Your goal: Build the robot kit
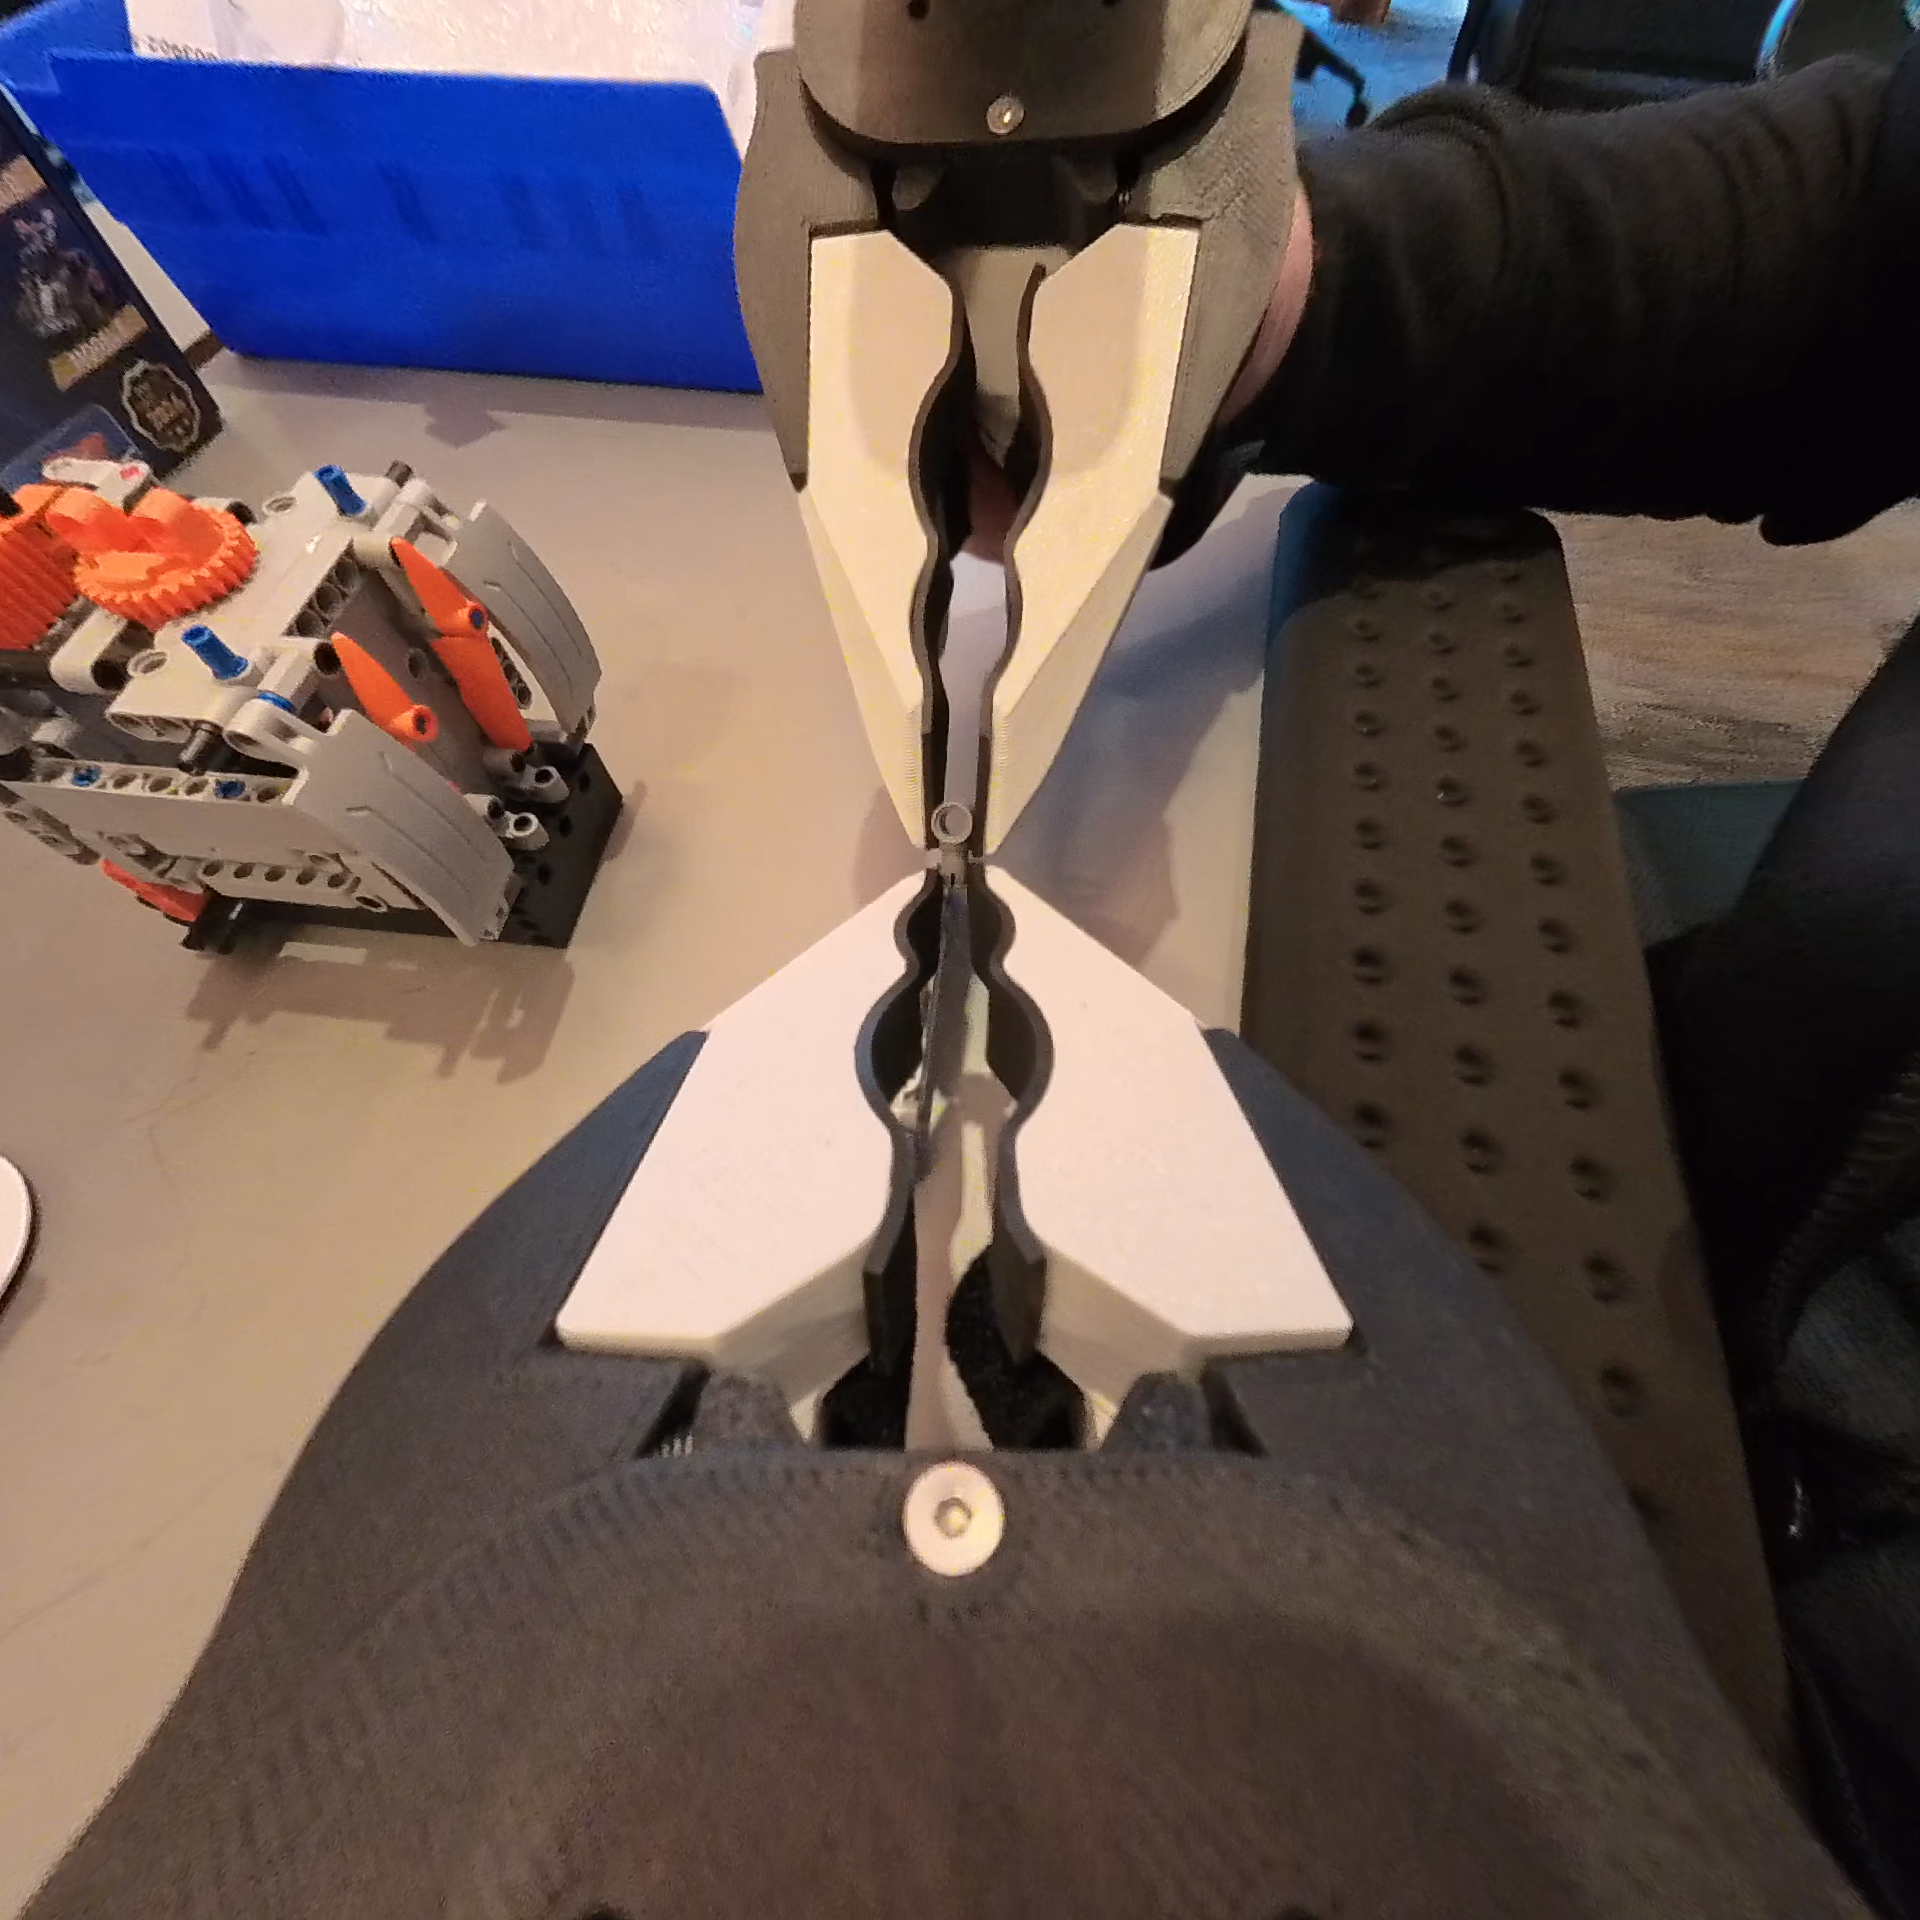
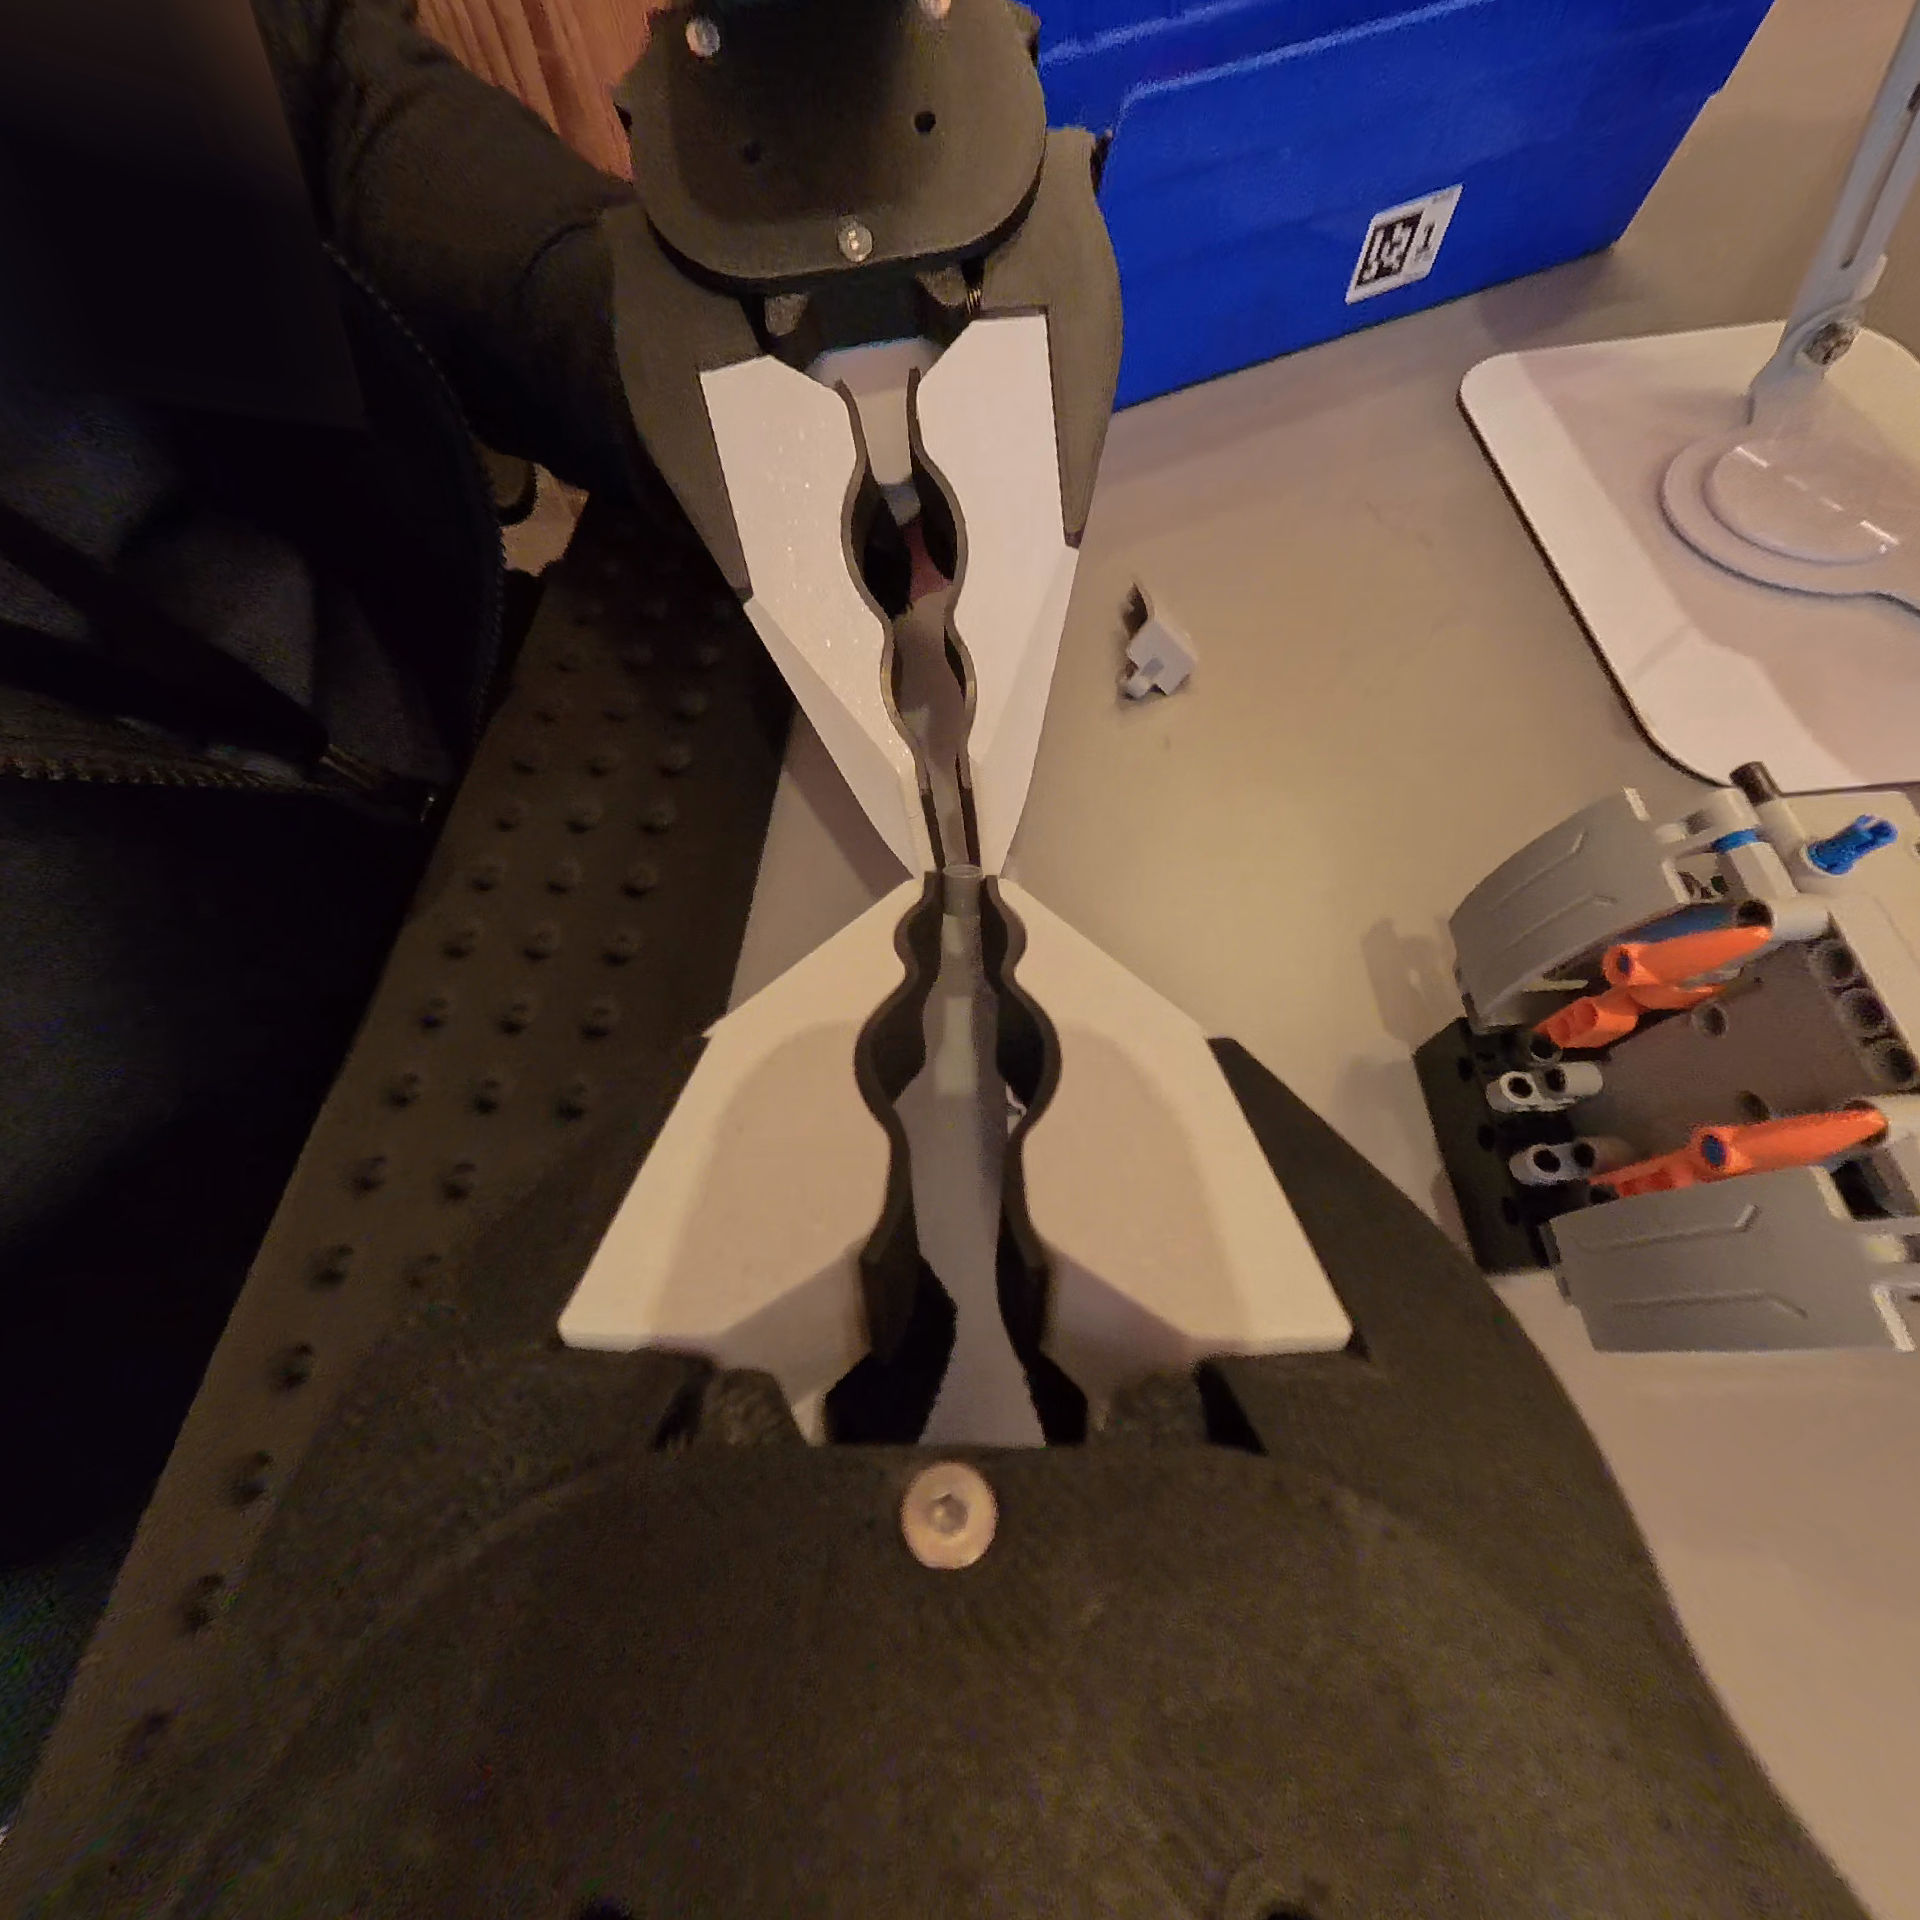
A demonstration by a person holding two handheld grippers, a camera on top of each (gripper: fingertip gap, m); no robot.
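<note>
My two grippers meet tip to tip above the grey table (image 1: 644,1039). My right gripper (image 2: 961,885) is shut on a small grey pin (image 2: 961,902), whose round end also shows in the left wrist view (image 1: 951,825). My left gripper (image 1: 951,875) is shut on a thin dark rod-like piece (image 1: 943,977). The end of that piece touches the pin. In the left wrist view the right gripper (image 1: 951,834) comes in from the top. In the right wrist view the left gripper (image 2: 943,847) comes in from the top.
A grey and orange brick model on a black base (image 1: 312,707) (image 2: 1714,1122) stands nearby. A blue bin (image 1: 416,208) (image 2: 1351,156) stands behind. A black perforated board (image 1: 1455,935) (image 2: 520,935) lies along the table edge. A loose grey piece (image 2: 1153,649) and a white stand base (image 2: 1714,499) are on the table. A printed box (image 1: 73,312) stands by the bin. My left and right fingertips are right by each other.
</note>
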